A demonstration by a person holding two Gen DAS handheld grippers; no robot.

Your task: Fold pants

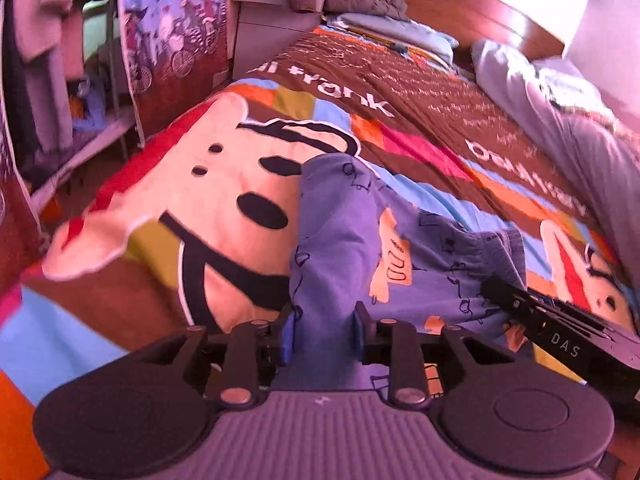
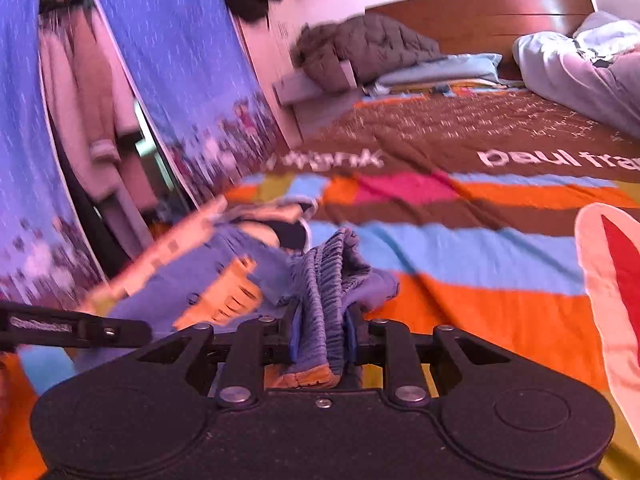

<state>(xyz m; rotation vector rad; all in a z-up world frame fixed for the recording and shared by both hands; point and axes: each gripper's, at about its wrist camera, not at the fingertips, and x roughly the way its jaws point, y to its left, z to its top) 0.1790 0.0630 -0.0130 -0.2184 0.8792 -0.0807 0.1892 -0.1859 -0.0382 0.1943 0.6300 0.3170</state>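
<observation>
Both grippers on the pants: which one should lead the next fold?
Probably right. The right gripper is shut on the gathered elastic waistband, a firm bunched hold to carry over. The left gripper only pinches flat fabric of the pants, which suits anchoring them on the bedspread.

Heads up, the left side of your right wrist view is smeared: the curtain (image 2: 176, 80) print and the pants (image 2: 224, 280) leg there are too blurry to read. The bedspread (image 2: 500, 248) lettering runs off the right edge. In your left view, the pants (image 1: 340, 248) hide part of the cartoon face, and the clothes rack (image 1: 52, 60) is just mush.
</observation>
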